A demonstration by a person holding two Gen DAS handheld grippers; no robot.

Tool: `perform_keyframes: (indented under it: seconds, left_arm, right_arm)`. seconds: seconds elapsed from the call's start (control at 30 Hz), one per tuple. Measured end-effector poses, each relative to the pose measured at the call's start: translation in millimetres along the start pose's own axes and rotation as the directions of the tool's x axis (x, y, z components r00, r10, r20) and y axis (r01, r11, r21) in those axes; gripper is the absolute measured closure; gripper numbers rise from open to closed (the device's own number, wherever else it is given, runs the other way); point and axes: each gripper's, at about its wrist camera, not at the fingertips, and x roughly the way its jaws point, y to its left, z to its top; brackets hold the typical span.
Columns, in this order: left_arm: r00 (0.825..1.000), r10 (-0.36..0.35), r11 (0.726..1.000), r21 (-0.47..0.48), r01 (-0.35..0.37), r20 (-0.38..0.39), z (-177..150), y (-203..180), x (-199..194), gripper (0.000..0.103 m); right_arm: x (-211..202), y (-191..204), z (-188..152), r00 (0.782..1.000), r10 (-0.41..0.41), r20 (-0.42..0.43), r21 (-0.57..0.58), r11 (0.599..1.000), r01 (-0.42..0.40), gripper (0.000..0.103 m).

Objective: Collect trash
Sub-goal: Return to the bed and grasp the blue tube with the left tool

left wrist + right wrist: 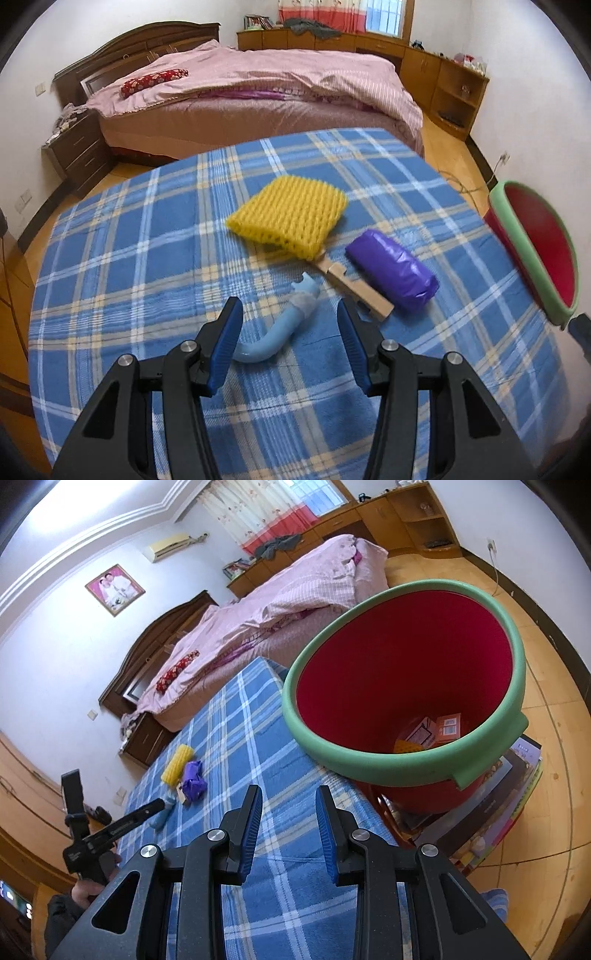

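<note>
Across the middle of the left wrist view, four pieces of trash lie close together on the blue plaid surface (147,229): a yellow foam net sleeve (291,214), a purple wrapped bundle (393,269) to its lower right, a wooden clip (354,288) running between those two with its upper end under the sleeve, and a curved light-blue tube (280,328) lowest in the frame. Lower centre, the left tool (288,332) hangs over the tube, its blue pads roughly half apart on either side of the tube's bend; they hold nothing, and whether they touch the tube cannot be told. At the right edge of this view stands the red bin with a green rim (524,251), beside the surface. Seen from the right wrist view, the same bin (402,764) fills the centre right, with orange cartons (439,729) at its bottom. Below it, the right tool (289,819) has its pads narrowly parted with nothing between them, above the cloth. At far left of this view a hand (88,886) grips the left tool's handle. Beyond the surface lies a bed with pink covers (258,74).
</note>
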Motion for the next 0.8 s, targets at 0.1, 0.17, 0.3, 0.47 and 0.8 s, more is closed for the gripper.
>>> perform_keyframes:
  seconds: [0.1, 0.17, 0.3, 0.47, 0.8]
  left_arm:
    - [0.999, 0.015, 1.0, 0.024, -0.014, -0.033, -2.5, -2.2, 13.2, 0.05]
    - [1.0, -0.002, 1.0, 0.012, 0.002, -0.031, -3.5, 0.2, 15.4, 0.051]
    - [0.999, -0.021, 1.0, -0.024, 0.02, -0.041, -4.1, 7.8, 12.6, 0.076]
    - [0.995, -0.081, 0.991, -0.113, 0.075, -0.055, -9.7, 24.3, 5.2, 0.09]
    - [0.993, -0.101, 0.967, -0.228, 0.111, 0.058, -19.5, 52.1, -19.6, 0.091]
  right_arm:
    - [2.9, 2.1, -1.9, 1.0, -0.002, -0.009, -0.002, 1.0, 0.002, 0.073]
    - [4.2, 4.8, -2.4, 1.0, 0.0, -0.013, -0.007, 1.0, 0.0, 0.073]
    - [5.0, 9.9, -2.6, 1.0, -0.002, -0.018, -0.025, 1.0, 0.002, 0.073]
    - [9.3, 20.1, -3.1, 0.999, 0.005, -0.034, -0.051, 0.999, -0.006, 0.073]
    - [38.9, 62.1, -7.7, 0.995, 0.01, -0.095, -0.161, 0.987, -0.025, 0.073]
